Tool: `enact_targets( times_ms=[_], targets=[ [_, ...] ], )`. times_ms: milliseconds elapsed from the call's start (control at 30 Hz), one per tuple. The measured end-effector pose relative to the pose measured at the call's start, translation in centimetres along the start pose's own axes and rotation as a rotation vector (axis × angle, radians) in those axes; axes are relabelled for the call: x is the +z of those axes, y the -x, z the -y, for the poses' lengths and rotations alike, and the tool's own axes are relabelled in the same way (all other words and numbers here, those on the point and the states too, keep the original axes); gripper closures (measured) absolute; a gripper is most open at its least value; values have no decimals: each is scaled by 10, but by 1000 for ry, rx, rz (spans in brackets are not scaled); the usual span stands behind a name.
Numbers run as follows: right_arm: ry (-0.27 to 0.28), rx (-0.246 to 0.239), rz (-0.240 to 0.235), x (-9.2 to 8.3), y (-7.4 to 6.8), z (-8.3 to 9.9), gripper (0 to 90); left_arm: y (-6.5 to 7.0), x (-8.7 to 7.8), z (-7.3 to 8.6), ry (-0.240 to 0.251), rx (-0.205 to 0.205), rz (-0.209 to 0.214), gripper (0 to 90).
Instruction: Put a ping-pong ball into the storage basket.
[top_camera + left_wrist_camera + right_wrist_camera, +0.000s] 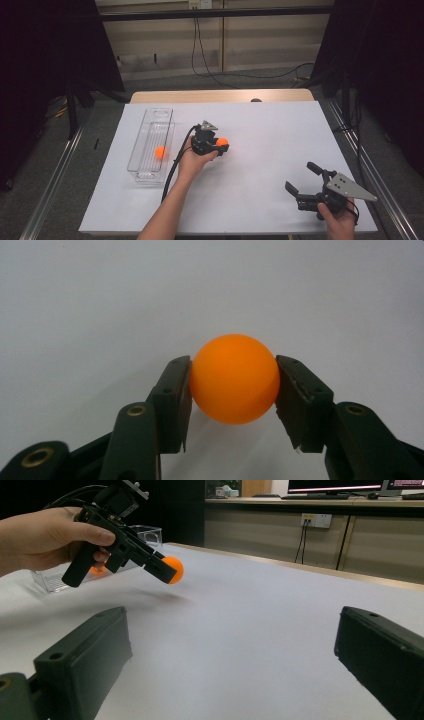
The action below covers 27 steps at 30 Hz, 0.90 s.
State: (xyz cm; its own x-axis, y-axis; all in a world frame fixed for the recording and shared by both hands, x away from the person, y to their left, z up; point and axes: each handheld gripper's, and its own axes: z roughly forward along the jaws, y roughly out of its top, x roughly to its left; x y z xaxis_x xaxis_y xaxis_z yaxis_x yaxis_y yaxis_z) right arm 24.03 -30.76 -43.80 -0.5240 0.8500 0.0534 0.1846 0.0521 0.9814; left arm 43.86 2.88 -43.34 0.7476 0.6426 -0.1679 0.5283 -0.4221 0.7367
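Holding an orange ball [234,379] tight in the left gripper [214,145], up off the white table [270,130], just right of the clear tray [150,145]; one more ball [160,152] in there already; probably mid-carry; next, swing over the tray, go low, let go softly; right gripper [306,181] wide open, holding nothing, resting near the front edge.
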Motion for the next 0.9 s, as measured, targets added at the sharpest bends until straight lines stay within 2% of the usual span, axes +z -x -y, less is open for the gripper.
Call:
enact_targets(
  times_ms=[400, 600, 700, 900],
  targets=[
    [-1, 3, 2, 1, 0, 0, 11, -3, -4, 5, -2, -21, 5, 508],
    [0, 2, 2, 0, 0, 0, 11, -4, -6, 6, -10, -22, 16, 508],
    [1, 3, 1, 0, 0, 0, 11, -3, -7, 6, -12, -9, 5, 508],
    [0, -1, -2, 0, 0, 0, 11, -4, -10, 6, -9, -30, 28, 509]
  ],
)
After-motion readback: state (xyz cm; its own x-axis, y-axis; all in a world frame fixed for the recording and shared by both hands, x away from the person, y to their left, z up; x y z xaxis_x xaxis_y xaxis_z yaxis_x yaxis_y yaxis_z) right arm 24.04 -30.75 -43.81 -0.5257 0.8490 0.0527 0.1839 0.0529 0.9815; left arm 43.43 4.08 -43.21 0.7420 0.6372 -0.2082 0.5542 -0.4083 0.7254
